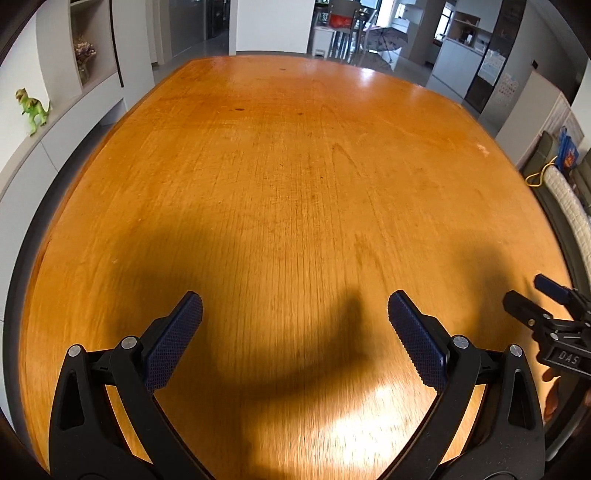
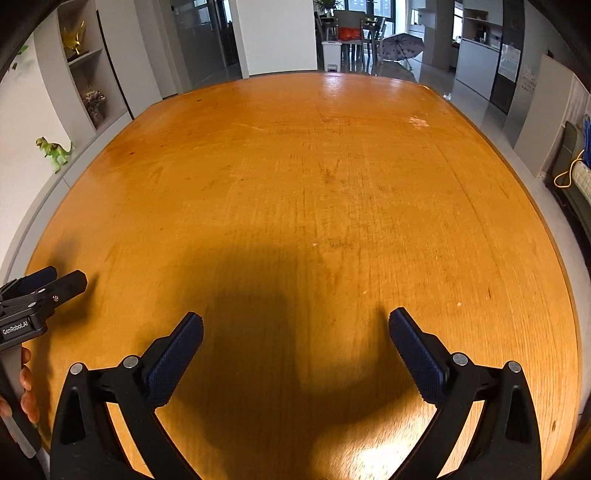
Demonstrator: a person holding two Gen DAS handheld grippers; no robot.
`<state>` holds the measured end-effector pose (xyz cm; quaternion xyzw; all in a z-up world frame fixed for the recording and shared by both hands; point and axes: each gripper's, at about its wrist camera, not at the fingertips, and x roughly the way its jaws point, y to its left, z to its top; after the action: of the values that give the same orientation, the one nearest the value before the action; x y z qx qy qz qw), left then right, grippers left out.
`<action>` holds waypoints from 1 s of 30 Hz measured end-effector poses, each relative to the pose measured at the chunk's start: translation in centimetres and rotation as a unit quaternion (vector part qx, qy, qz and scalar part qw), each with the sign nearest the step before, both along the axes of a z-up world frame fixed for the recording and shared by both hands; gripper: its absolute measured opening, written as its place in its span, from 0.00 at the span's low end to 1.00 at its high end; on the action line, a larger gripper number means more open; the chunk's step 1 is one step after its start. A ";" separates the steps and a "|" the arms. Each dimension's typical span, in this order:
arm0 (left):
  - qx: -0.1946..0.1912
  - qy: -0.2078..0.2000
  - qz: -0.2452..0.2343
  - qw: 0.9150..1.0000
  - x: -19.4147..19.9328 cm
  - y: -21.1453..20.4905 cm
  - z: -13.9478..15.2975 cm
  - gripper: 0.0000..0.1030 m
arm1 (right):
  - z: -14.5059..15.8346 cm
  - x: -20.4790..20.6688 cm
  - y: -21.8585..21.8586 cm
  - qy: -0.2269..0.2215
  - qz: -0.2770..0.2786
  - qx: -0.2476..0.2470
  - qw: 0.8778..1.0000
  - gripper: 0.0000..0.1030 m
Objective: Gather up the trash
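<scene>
A large wooden table [image 1: 295,166] with an orange-brown, scratched top fills both views, glossy at its far end and crossed by dark shadows near the camera. To the left, a grey-and-white shelf unit [image 2: 85,74] holds a gold ornament [image 2: 74,37] and dried flowers [image 1: 84,51]; a green toy dinosaur [image 1: 33,110] stands on the ledge below. Beyond the table, a white wall [image 1: 273,22], chairs, an open grey umbrella [image 2: 402,44] on the shiny floor, and bright windows.

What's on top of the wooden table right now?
Nothing lies on the wooden table, only shadows. Both open grippers, left and right, hover over it. The near edge is hidden behind them.
</scene>
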<state>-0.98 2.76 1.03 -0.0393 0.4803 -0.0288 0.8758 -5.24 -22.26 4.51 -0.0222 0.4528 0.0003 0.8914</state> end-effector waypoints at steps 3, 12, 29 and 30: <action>0.022 -0.005 0.003 1.000 0.3 -0.4 -0.5 0.94 | -0.4 0.9 0.1 -0.008 -0.002 -0.015 1.000 0.97; 0.052 -0.022 0.012 0.998 1.1 -1.0 -0.8 0.94 | -0.5 1.2 0.3 -0.023 -0.010 -0.020 0.999 0.97; 0.052 -0.023 0.013 0.998 1.1 -1.1 -1.1 0.94 | -0.3 1.4 0.3 -0.022 -0.010 -0.021 0.999 0.98; 0.052 -0.023 0.013 0.998 1.1 -1.1 -1.0 0.94 | -0.3 1.4 0.3 -0.022 -0.010 -0.021 0.999 0.98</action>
<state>0.13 1.69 -0.02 0.0009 0.4602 0.0071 0.8878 -3.81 -21.97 4.17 -0.0361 0.4330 -0.0184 0.9005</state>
